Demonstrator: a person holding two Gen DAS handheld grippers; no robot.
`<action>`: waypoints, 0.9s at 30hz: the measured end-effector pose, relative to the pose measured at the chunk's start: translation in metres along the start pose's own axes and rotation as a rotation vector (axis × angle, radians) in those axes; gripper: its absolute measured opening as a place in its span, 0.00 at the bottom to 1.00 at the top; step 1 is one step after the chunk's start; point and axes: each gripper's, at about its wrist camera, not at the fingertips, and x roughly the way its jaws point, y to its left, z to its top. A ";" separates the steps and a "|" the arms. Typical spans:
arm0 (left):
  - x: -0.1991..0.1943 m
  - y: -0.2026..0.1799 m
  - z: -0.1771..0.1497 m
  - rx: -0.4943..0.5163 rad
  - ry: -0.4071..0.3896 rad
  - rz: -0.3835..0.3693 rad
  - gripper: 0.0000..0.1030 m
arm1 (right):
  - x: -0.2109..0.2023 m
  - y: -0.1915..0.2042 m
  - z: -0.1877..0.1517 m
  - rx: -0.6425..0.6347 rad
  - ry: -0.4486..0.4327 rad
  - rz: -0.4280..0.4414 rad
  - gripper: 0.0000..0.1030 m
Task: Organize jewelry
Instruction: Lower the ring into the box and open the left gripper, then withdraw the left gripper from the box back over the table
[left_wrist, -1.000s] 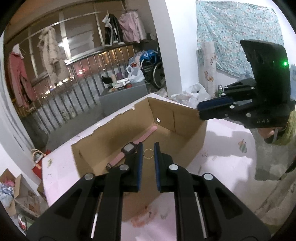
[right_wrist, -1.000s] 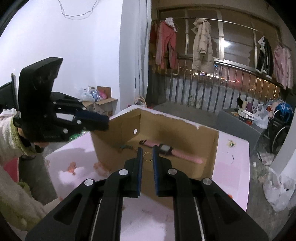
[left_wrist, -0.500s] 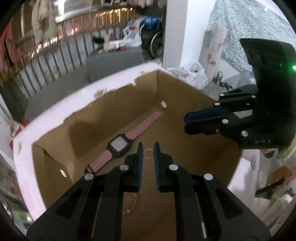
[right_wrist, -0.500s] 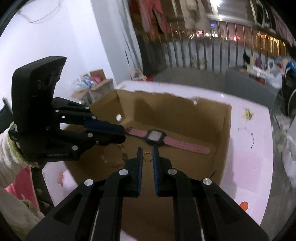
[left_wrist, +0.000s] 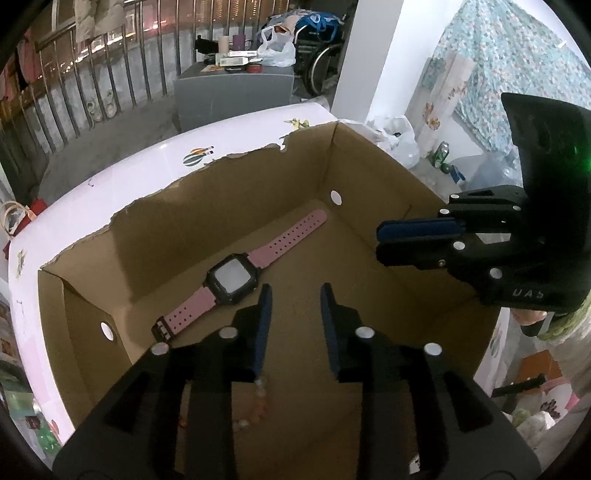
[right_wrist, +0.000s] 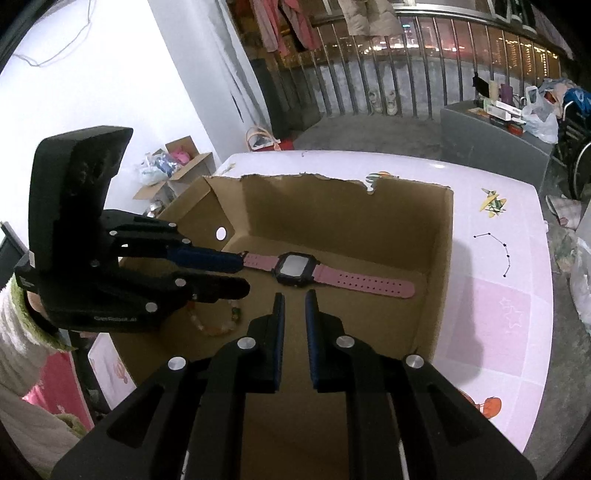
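An open brown cardboard box (left_wrist: 373, 177) with a torn far rim is seen standing on a pale pink table printed with small cartoon pictures (left_wrist: 155, 162). On the box floor a wristwatch with a pink perforated strap and a black square case (left_wrist: 231, 280) is laid flat, its screen turned up and its strap stretched out straight from the near left towards the far right in the left wrist view. In the right wrist view the same watch (right_wrist: 295, 267) is seen lying across the far part of the floor.

The left gripper (left_wrist: 295, 295) is held over the inside of the box with its blue-padded fingers apart and nothing between them; its tips are seen just near the watch case. Under its left finger a string of pale pink and clear beads (left_wrist: 258, 398) is partly shown on the floor, and the same beads (right_wrist: 218, 325) appear in the right wrist view, partly hidden by the left gripper (right_wrist: 236, 271).

The right gripper (right_wrist: 293, 297) is also held over the box floor, its fingers parted by a narrow gap with nothing held between them. In the left wrist view it (left_wrist: 382, 240) is seen from the side at the right wall of the box.

Far behind the table a grey cabinet with small items on top (left_wrist: 236, 92) is seen, set before a metal railing (left_wrist: 92, 85).
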 end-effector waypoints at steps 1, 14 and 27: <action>0.000 0.001 0.000 -0.004 -0.001 0.002 0.27 | -0.001 -0.001 0.000 0.004 -0.005 -0.002 0.12; -0.007 0.004 -0.001 -0.025 -0.037 0.024 0.27 | -0.024 -0.007 0.001 0.016 -0.066 -0.008 0.31; -0.088 -0.024 -0.043 0.043 -0.253 0.070 0.33 | -0.086 0.015 -0.033 -0.061 -0.201 -0.001 0.33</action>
